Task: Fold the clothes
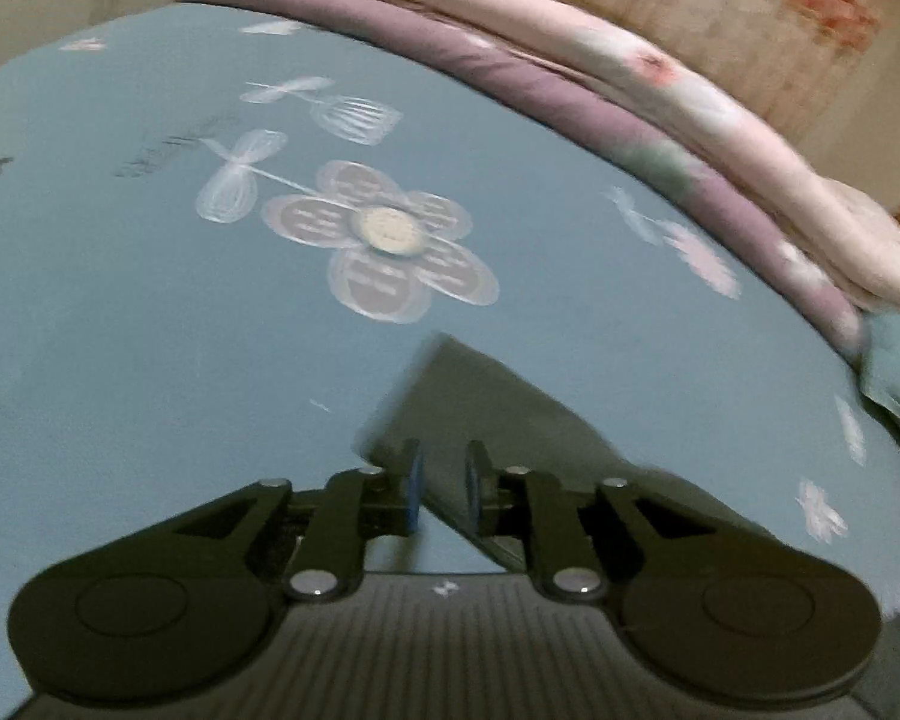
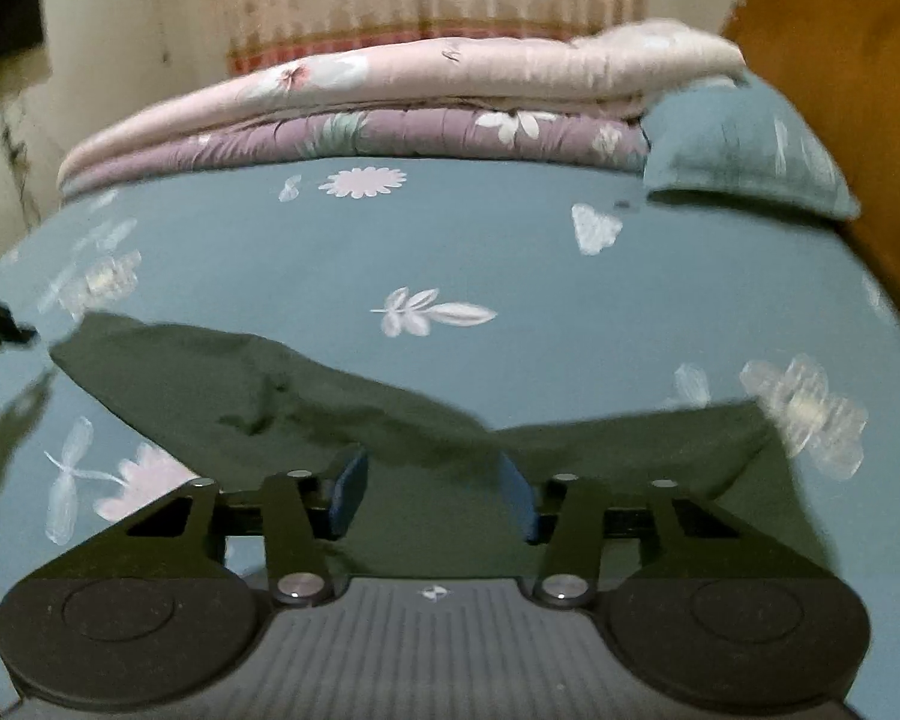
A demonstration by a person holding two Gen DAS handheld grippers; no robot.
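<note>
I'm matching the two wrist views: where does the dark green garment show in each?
Left wrist: dark green garment lies low and centre-right, a corner reaching up from between the left gripper fingers.
Right wrist: garment spans the lower half, draped across the right gripper.
Shared landmark: the folded pink and purple quilts at the far edge of the blue floral sheet.
</note>
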